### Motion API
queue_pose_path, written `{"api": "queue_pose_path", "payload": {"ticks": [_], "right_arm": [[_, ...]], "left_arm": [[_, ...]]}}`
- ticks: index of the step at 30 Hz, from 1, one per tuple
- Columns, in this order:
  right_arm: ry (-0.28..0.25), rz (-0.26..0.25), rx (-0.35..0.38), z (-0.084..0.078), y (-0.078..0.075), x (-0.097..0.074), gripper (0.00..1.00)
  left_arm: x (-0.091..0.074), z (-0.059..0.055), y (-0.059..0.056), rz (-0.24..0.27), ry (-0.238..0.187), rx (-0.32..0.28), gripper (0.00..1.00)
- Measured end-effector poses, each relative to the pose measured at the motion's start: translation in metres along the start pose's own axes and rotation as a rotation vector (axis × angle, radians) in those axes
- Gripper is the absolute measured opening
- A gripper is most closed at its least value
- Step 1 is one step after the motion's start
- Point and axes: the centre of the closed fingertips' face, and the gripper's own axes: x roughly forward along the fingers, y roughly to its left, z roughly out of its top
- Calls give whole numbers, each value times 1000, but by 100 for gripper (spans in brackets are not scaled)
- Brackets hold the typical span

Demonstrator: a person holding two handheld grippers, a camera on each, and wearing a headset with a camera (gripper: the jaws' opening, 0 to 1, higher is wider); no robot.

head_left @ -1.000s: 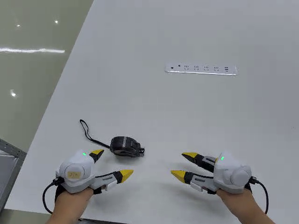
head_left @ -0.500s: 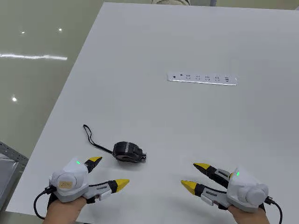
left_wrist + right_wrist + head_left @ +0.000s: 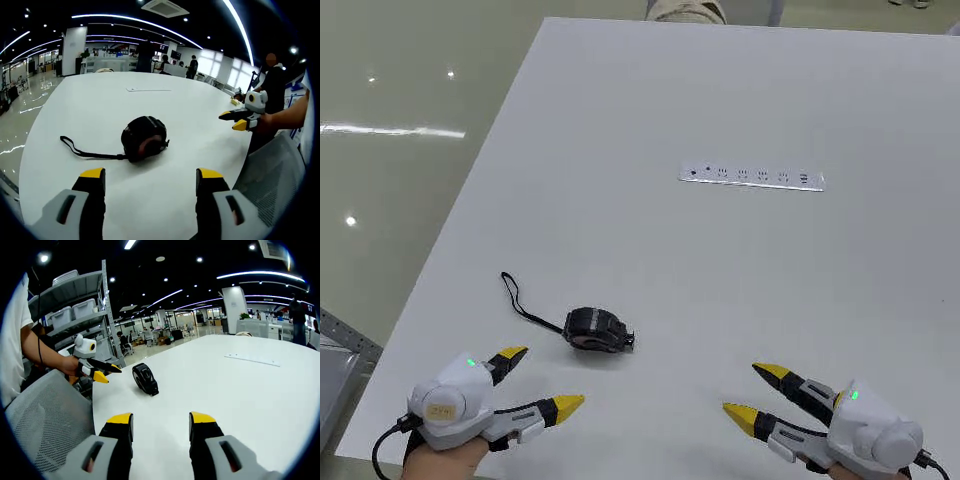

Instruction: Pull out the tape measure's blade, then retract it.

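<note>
Left claw (image 3: 542,377) gapes; tape measure (image 3: 595,327) points right.

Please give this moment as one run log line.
left gripper: open, empty | right gripper: open, empty | tape measure: on table, untouched

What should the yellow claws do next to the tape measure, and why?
Probably ease the left gripper forward and close it on the tape measure. It lies untouched on the white table, just ahead of those open jaws, with its blade not pulled out. The right gripper is open too, but farther off.
</note>
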Motion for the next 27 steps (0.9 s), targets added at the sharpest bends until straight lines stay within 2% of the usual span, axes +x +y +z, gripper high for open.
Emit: {"api": "queue_pose_path", "payload": {"ticks": [6, 20, 27], "right_arm": [[6, -15, 6, -3, 4, -10, 48], [9, -77, 40, -4, 2, -35, 59], [15, -108, 46, -6, 2, -44, 66]], "left_arm": [[-10, 0, 3, 9, -17, -19, 72], [-29, -14, 4, 22, -25, -69, 73], [-36, -17, -1, 16, -27, -69, 74]]}}
